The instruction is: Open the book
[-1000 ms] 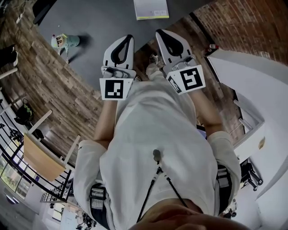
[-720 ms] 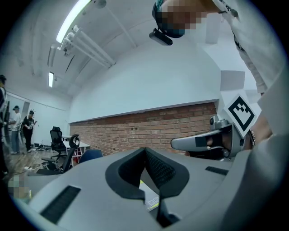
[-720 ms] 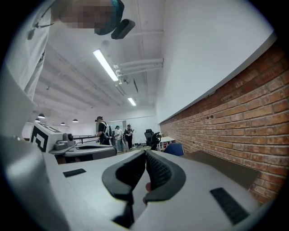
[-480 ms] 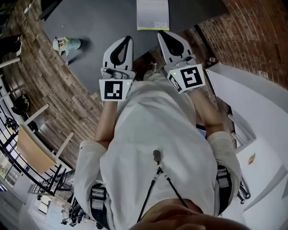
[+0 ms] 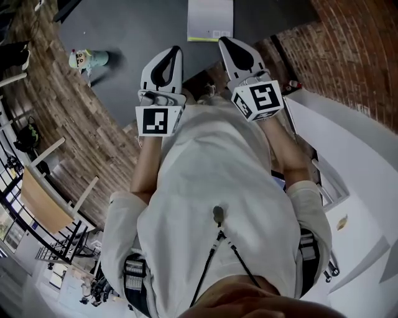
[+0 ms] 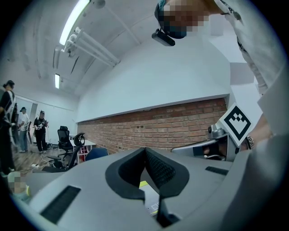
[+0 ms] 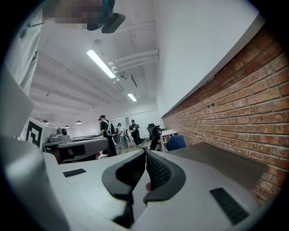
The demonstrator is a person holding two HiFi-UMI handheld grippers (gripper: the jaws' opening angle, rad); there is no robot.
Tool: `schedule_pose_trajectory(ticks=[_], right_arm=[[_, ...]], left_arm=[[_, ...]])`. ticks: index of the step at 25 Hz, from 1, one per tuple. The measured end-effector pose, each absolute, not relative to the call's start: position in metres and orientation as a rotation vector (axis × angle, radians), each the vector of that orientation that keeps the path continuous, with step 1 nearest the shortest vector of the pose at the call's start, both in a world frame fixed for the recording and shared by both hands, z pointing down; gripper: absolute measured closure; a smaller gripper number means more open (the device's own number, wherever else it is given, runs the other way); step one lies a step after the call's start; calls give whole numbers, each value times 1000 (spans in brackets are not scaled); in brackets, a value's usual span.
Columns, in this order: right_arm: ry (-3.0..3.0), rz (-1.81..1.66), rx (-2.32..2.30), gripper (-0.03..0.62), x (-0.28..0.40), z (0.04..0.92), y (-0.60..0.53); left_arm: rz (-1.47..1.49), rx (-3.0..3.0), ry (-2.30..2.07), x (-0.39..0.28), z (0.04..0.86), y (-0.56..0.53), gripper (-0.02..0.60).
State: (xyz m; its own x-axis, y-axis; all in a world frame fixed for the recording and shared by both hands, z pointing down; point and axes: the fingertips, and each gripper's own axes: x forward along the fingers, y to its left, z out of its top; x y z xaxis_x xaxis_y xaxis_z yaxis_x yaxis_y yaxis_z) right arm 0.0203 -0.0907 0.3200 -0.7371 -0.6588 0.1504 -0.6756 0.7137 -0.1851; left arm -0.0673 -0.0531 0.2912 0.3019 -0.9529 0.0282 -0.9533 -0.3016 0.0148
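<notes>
Both advancing since earlier frames: left hand-held gripper [image 5: 176, 51] and right hand-held gripper [image 5: 224, 42] now reaching nearer book [image 5: 210, 17]. Jaws of each pressing together, gripping nothing. Book lying closed and flat on desk [image 5: 124, 31], straight ahead, between both tips. Right tip sitting just beside book's near right corner; left tip hanging over desk's near edge. Bare desk surface spreading left of book. Small toy figure [image 5: 84, 59] standing far left on desk, well apart from book, blocking nothing. Brick wall [image 5: 348, 49] running along right side.
</notes>
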Motion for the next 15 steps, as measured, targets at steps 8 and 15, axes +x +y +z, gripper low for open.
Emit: schedule_pose_trajectory(ticks=[8,15], right_arm=[[-2793,390,1075,557,6,345,-103],[-2702,411,1037,557,-19,384,-119]], left_arm=[[-48,2497,-1849,-74,291,-67,560],[-28,2495,-1801,-89,306,-86,560]])
